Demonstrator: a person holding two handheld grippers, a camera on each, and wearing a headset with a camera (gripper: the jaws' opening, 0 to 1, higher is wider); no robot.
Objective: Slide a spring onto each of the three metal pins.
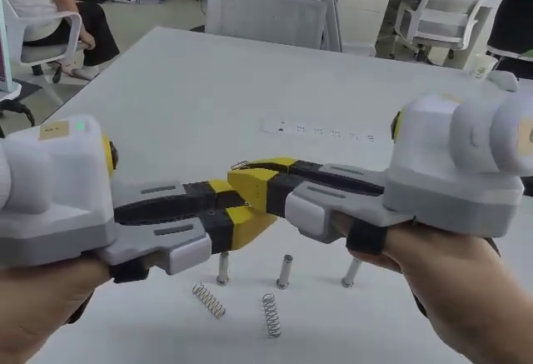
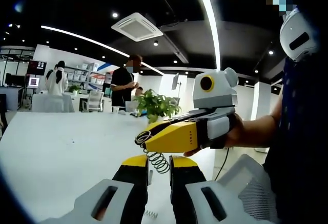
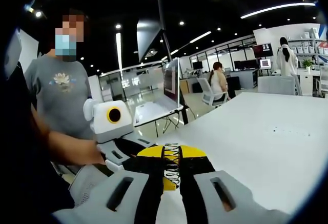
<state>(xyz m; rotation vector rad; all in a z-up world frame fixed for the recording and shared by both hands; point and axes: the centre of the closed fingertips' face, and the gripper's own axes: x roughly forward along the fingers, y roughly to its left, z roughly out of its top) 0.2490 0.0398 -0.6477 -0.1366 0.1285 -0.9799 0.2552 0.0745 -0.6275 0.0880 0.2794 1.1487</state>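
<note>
Three short metal pins (image 1: 223, 268) (image 1: 285, 271) (image 1: 351, 272) stand upright in a row on the white table (image 1: 208, 106), all bare. Two loose springs (image 1: 209, 300) (image 1: 271, 315) lie just in front of them. Above the pins my two grippers meet tip to tip. My right gripper (image 1: 247, 174) (image 3: 172, 153) is shut on a third spring (image 3: 172, 165) that lies along its yellow jaws. That spring (image 2: 156, 158) hangs from the right gripper (image 2: 145, 140) into the narrow gap of my left gripper (image 2: 160, 162) (image 1: 248, 211), whose jaws sit closed around its lower end.
An inset power strip (image 1: 321, 131) runs across the table beyond the grippers. Office chairs (image 1: 266, 16) stand at the far edge, and a seated person (image 1: 50, 14) is at the back left. Bare tabletop stretches behind the pins.
</note>
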